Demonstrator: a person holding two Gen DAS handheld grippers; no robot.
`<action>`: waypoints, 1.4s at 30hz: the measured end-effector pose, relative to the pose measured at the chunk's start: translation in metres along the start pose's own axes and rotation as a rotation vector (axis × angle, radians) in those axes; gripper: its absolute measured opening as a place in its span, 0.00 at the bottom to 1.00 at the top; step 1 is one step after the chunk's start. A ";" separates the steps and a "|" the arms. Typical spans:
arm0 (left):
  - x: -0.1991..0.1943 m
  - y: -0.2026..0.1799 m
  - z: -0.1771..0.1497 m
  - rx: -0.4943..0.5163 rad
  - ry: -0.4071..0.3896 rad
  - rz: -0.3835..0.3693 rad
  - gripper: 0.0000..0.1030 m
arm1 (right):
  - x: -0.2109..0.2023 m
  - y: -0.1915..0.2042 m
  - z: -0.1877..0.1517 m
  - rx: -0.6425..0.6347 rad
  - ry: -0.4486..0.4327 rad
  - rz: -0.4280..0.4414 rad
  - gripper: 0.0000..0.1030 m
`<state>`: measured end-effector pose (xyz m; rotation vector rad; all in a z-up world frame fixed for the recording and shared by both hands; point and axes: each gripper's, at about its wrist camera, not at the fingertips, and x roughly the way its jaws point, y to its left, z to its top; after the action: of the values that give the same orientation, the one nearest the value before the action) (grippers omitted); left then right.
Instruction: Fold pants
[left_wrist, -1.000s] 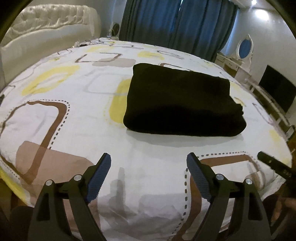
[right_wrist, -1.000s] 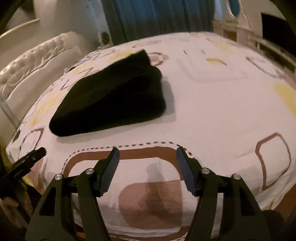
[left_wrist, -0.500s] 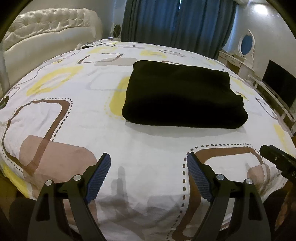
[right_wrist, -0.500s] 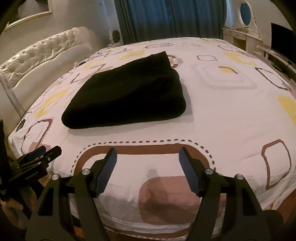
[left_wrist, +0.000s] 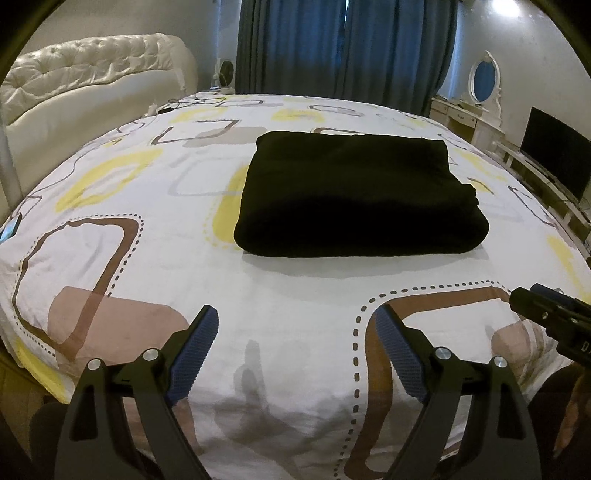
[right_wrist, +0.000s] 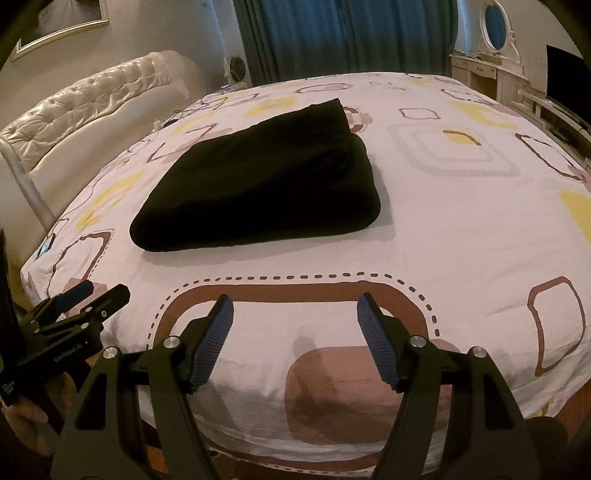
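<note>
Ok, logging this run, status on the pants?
Left gripper and right gripper open, empty. Black pants folded on the bed. Nothing in the way.

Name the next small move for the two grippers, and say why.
Probably none on the cloth: draw both back and stop. The black pants already lie as a compact folded bundle on the bed, and the left gripper and right gripper are open, empty, short of it.

- Left gripper (left_wrist: 295, 325) is showing black angular arms, silver screws, ribbed blue pads.
- Right gripper (right_wrist: 294, 314) is looking identical, its housing bearing small white lettering.
</note>
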<state>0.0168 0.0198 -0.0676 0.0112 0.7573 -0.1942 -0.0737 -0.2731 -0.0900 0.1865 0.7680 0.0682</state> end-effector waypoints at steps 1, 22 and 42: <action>0.000 0.000 0.001 -0.001 0.001 0.000 0.84 | 0.000 0.000 0.000 0.001 0.000 0.001 0.68; -0.012 -0.016 0.006 0.032 -0.025 0.006 0.84 | -0.005 -0.001 -0.001 0.005 -0.003 0.019 0.68; -0.009 -0.021 0.009 0.039 0.006 -0.022 0.85 | -0.004 0.000 -0.004 0.009 0.014 0.034 0.69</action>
<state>0.0129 -0.0003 -0.0531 0.0409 0.7600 -0.2296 -0.0790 -0.2734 -0.0899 0.2081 0.7794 0.0980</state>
